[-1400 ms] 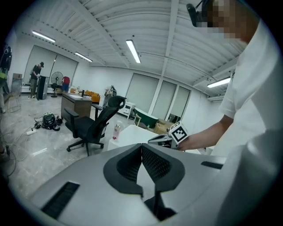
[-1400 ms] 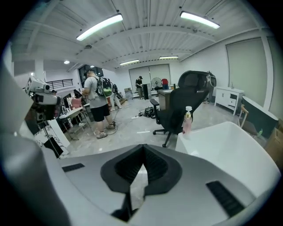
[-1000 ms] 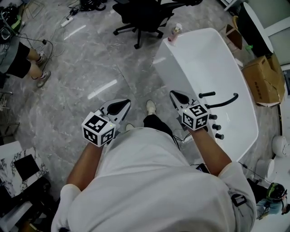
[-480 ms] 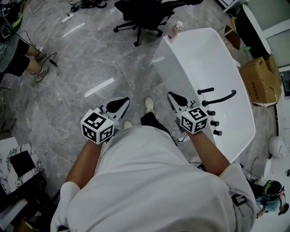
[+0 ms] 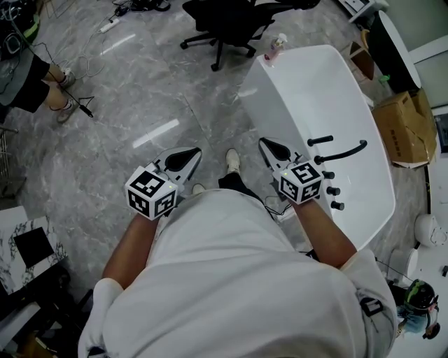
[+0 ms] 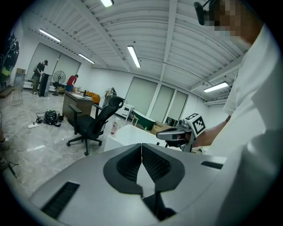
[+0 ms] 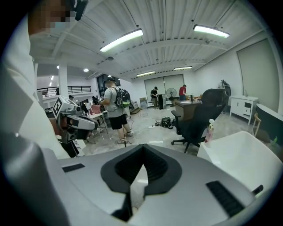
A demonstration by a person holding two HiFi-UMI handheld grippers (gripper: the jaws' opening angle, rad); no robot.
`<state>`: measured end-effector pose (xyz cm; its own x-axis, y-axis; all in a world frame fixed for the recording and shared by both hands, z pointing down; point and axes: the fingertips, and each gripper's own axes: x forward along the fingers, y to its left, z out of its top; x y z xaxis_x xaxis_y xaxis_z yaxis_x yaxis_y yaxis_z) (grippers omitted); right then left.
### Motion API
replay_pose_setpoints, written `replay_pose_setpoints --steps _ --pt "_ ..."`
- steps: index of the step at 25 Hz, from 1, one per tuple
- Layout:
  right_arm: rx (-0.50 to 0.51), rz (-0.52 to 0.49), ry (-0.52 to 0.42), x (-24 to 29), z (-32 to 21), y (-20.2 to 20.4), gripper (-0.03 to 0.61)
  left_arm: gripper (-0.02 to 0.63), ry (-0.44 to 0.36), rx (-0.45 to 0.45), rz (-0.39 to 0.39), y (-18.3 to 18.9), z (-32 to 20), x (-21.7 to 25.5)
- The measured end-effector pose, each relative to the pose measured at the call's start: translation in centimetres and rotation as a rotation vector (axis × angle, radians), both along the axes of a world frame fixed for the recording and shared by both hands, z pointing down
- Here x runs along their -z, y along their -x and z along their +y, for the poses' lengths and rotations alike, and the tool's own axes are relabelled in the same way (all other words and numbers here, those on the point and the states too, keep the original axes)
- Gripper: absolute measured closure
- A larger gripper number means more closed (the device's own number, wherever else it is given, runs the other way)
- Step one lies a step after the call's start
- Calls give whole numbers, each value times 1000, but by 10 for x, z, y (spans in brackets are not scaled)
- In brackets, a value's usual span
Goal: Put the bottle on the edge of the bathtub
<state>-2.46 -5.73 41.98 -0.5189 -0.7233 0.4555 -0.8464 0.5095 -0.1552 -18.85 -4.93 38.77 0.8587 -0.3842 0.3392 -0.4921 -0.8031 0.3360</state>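
Note:
A small pink-and-white bottle [image 5: 275, 47] stands upright on the far corner of the white bathtub's rim [image 5: 301, 49]. It also shows in the left gripper view as the bottle [image 6: 114, 127] and in the right gripper view as the bottle [image 7: 209, 131]. My left gripper [image 5: 197, 152] is held at waist height over the floor, shut and empty. My right gripper [image 5: 264, 144] hovers beside the tub's near left edge, also shut with nothing between its jaws. Both grippers are far short of the bottle.
A black office chair [image 5: 227, 21] stands just left of the bottle. A black faucet [image 5: 343, 150] and knobs [image 5: 332, 190] sit on the tub's right side. A cardboard box [image 5: 409, 126] lies beyond. A person [image 5: 28, 77] and floor cables [image 5: 84, 66] are at the upper left.
Both grippers stay shut and hardly move. The head view has shifted slightly, and the person at the upper left has stepped a little.

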Motion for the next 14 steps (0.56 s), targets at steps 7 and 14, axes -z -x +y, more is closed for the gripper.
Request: replay_pose_setpoints --steps 7,14 --pt "9 7 -24 9 -11 3 572 595 -5 3 -1 2 -6 2" --pt "15 13 -32 12 -19 1 572 596 -11 6 -6 4 -11 5"
